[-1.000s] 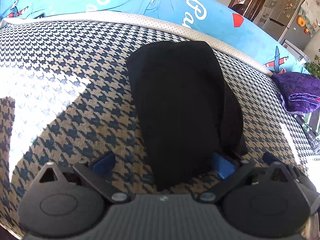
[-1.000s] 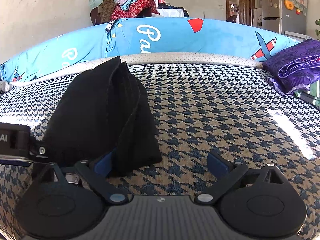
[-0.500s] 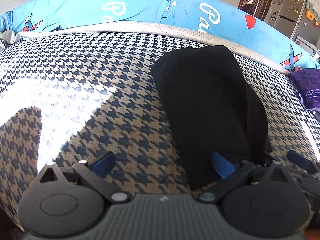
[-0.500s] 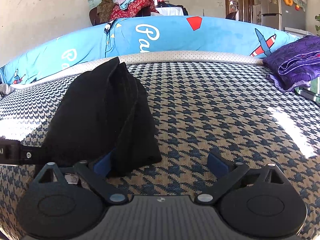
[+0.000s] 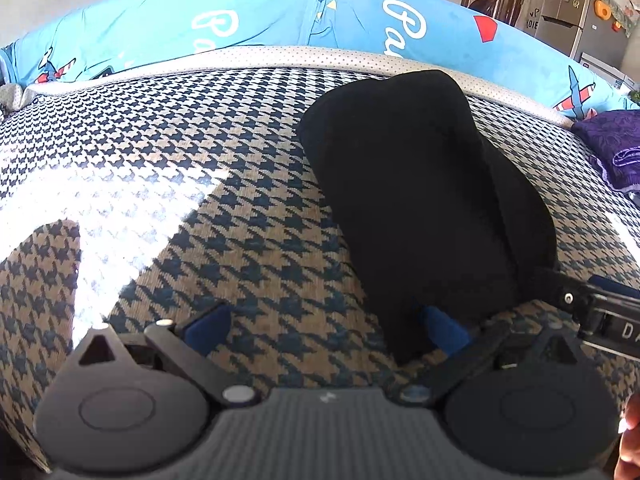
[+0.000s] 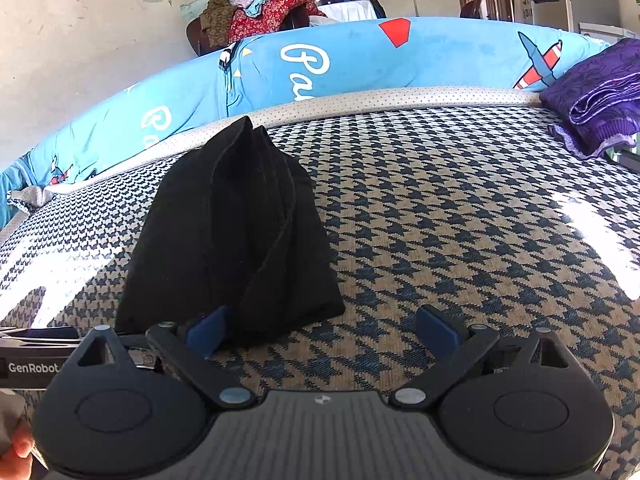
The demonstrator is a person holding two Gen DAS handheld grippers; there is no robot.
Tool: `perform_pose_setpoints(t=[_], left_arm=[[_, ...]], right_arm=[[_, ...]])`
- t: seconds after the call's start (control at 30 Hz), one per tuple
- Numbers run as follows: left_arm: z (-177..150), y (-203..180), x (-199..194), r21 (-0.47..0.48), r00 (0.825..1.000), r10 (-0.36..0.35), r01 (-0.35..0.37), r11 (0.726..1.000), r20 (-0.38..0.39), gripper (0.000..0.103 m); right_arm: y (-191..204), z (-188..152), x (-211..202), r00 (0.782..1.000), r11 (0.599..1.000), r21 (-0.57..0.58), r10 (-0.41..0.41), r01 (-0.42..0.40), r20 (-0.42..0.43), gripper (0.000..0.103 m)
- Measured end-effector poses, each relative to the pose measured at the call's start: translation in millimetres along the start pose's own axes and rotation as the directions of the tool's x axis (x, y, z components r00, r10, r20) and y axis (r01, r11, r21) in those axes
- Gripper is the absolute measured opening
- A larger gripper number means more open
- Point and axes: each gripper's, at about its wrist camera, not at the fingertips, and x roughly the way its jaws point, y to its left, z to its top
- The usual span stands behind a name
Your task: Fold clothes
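Folded black cloth garment [image 5: 424, 208] lying on a houndstooth-patterned bed cover [image 5: 200, 184].

Right of centre in the left view, the garment looks nearly finished, stacked in layers. Left gripper [image 5: 326, 330] and right gripper [image 6: 320, 330] both gape wide, holding nothing; perhaps only tidying remains.

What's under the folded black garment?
The black garment lies on the houndstooth cover, visible all around it. Anything beneath is covered.
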Motion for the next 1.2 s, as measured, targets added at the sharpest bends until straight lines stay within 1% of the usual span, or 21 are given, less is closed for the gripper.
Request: perform_pose_setpoints(t=[0.17, 0.23, 0.3, 0.4, 0.47, 0.57, 0.6, 0.7, 0.73, 0.9, 1.03, 1.2], left_arm=[[-1.7, -1.8, -0.9, 0.009, 1.0, 0.007, -0.007, 1.0, 0.008, 0.103], [-1.4, -1.2, -1.3, 0.008, 1.0, 0.005, -0.005, 1.0, 0.008, 0.103], [-1.1, -0.8, -0.9, 0.008, 1.0, 0.004, -0.004, 1.0, 0.009, 0.103], [-1.3, 0.0, -0.6, 0.009, 1.0, 0.002, -0.002, 1.0, 0.012, 0.103], [-2.1, 0.3, -0.9, 0.011, 1.0, 0.002, -0.002, 1.0, 0.017, 0.103], [-3.5, 0.1, -0.9, 0.013, 1.0, 0.002, -0.003, 1.0, 0.022, 0.103], [-3.7, -0.3, -0.7, 0.013, 1.0, 0.002, -0.002, 1.0, 0.022, 0.103], [-4.3, -0.6, -0.2, 0.015, 1.0, 0.0, 0.0, 1.0, 0.022, 0.103], [-4.6, -1.0, -0.3, 0.016, 1.0, -0.001, 0.0, 1.0, 0.022, 0.103], [-5.6, -2.0, 0.1, 0.018, 1.0, -0.002, 0.002, 1.0, 0.023, 0.103], [-5.4, -1.9, 0.1, 0.019, 1.0, -0.003, 0.003, 1.0, 0.024, 0.103], [-6.1, -1.4, -0.1, 0.022, 1.0, -0.006, 0.005, 1.0, 0.027, 0.103]], right_arm=[[-2.4, 0.1, -1.6, 1.0, 0.999, 0.033, 0.031, -0.031, 0.0, 0.099], [-3.8, 0.2, -2.5, 1.0, 0.998, 0.05, 0.025, -0.025, 0.007, 0.098], [-5.3, 0.6, -3.6, 1.0, 0.998, 0.063, 0.002, -0.003, 0.017, 0.097], [-13.4, 1.3, -5.3, 0.996, 0.992, 0.105, -0.081, 0.076, 0.044, 0.096], [-22.9, 2.4, -7.0, 0.994, 0.984, 0.16, -0.091, 0.081, 0.055, 0.096], [-28.7, 4.0, -10.1, 0.993, 0.978, 0.19, -0.095, 0.081, 0.065, 0.095], [-29.7, 4.2, -11.0, 0.994, 0.978, 0.197, -0.085, 0.07, 0.068, 0.095], [-33.1, 4.5, -10.9, 0.997, 0.97, 0.241, 0.023, -0.039, 0.069, 0.095], [-33.0, 4.0, -10.2, 0.997, 0.966, 0.25, 0.049, -0.064, 0.066, 0.095], [-30.2, 2.1, -5.7, 0.99, 0.956, 0.258, 0.128, -0.14, 0.063, 0.094], [-23.9, -0.5, 0.0, 0.985, 0.956, 0.235, 0.165, -0.174, 0.058, 0.094], [-17.8, -1.9, 4.1, 0.985, 0.963, 0.21, 0.156, -0.167, 0.067, 0.092]])
